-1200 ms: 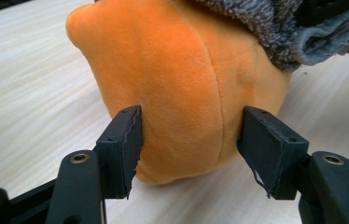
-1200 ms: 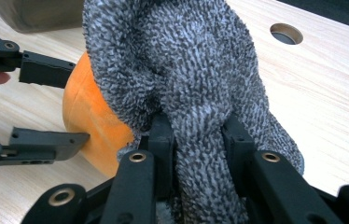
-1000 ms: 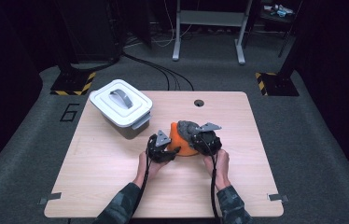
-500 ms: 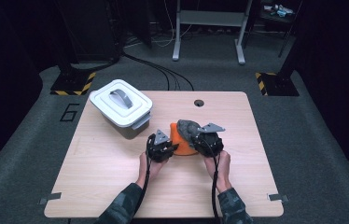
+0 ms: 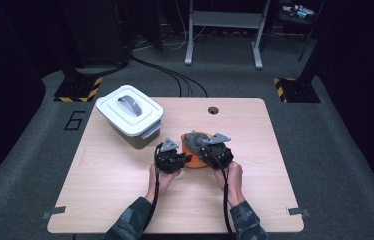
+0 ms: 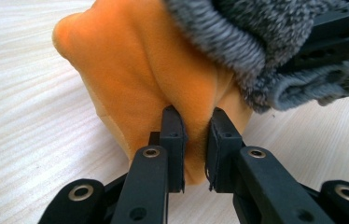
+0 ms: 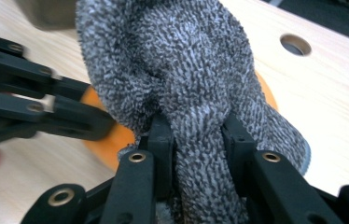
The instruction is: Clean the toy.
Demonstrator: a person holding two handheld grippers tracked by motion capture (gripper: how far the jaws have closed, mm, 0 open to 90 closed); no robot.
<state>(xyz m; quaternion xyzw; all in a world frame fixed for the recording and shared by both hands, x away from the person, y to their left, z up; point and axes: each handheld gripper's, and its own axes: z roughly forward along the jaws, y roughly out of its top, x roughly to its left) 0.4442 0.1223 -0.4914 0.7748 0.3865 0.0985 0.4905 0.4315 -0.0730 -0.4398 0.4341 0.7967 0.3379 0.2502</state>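
**Two cloths pinched mid-table, risk of dragging both**

Pale wood table [image 5: 125,200] in a dark room, white lidded bin [image 5: 130,116] at far left, a cable hole [image 5: 213,110] at the far edge. The orange cloth [image 6: 130,70] and the grey knit cloth [image 7: 186,60] sat bunched together at the table's middle, grey lying on top of orange.

Left gripper [image 6: 195,126] had its jaws pressed onto a fold of the orange cloth; right gripper [image 7: 196,135] pinched a thick ridge of the grey knit.

Likely trouble: both bites looked shallow (only a fold each), so a quick pull could let fabric slip out. The two pieces overlapped and touched, so lifting one could drag the other along. The grippers were close together and could knock.

Orange looked smooth, fleecy, soft; grey looked coarse, speckled, loopy, thicker.
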